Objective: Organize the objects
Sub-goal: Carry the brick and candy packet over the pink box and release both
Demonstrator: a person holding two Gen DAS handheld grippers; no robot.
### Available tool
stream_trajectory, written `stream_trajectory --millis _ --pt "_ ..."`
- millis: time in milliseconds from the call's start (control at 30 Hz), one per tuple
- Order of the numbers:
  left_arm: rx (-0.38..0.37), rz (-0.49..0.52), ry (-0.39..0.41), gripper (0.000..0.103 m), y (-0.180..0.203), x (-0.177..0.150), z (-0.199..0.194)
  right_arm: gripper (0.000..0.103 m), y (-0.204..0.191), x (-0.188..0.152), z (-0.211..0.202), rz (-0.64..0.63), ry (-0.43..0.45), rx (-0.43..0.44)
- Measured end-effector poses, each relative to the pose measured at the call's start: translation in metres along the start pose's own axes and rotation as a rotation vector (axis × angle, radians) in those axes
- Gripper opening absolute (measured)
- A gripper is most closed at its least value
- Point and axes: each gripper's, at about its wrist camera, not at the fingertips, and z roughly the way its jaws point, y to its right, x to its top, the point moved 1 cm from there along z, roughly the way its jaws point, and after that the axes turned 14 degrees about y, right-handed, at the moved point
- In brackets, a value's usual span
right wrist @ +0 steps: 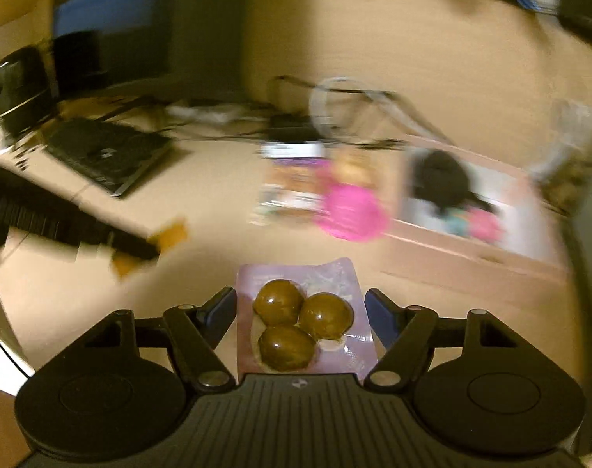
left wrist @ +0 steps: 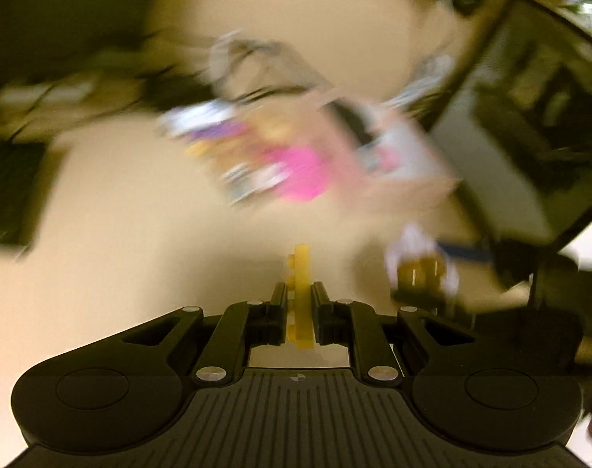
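Observation:
My left gripper (left wrist: 300,295) is shut on a thin yellow toy brick (left wrist: 301,300), held edge-on above the beige table (left wrist: 120,234). My right gripper (right wrist: 300,304) is shut on a clear packet of three brown balls (right wrist: 302,321), gripping its side edges. That packet and the right gripper also show blurred in the left wrist view (left wrist: 420,269). A pink box (right wrist: 471,218) with a black item inside lies open ahead on the right. A pink round thing on a printed card (right wrist: 350,210) lies in the middle. The yellow brick shows blurred at the left of the right wrist view (right wrist: 171,234).
A black keyboard (right wrist: 105,156) and dark monitor (right wrist: 109,27) stand at the left. Cables and a clear loop (right wrist: 346,105) lie at the back. A dark framed panel (left wrist: 530,124) fills the right of the left wrist view. Both views are motion-blurred.

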Motion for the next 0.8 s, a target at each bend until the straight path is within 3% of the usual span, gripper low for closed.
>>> stream_trajectory --millis 167,233,300,367,433,633,800 --pt "-0.092 0.119 0.145 0.015 0.081 0.061 0.053 0.073 0.047 -0.017 -0.051 0.063 0.068 -0.125" --pt "-0.109 0.118 0.196 0.015 0.100 0.082 0.081 0.073 0.063 -0.022 -0.064 0.080 0.092 -0.157" --pt "-0.122 0.166 0.186 0.017 0.112 0.089 0.117 0.073 0.076 -0.026 -0.073 0.088 0.116 -0.182" --pt "-0.070 0.219 0.141 0.017 0.121 0.086 0.156 0.073 0.089 -0.028 -0.077 0.097 0.131 -0.207" --pt "-0.038 0.227 0.155 0.018 0.124 0.079 0.171 0.073 0.100 -0.027 -0.081 0.108 0.150 -0.218" --pt "-0.038 0.017 0.277 0.019 0.088 0.069 0.136 0.073 0.133 -0.004 -0.073 0.161 0.212 -0.191" --pt "0.111 -0.020 0.229 0.019 0.053 0.027 0.095 0.073 0.158 0.050 -0.033 0.194 0.328 -0.166"
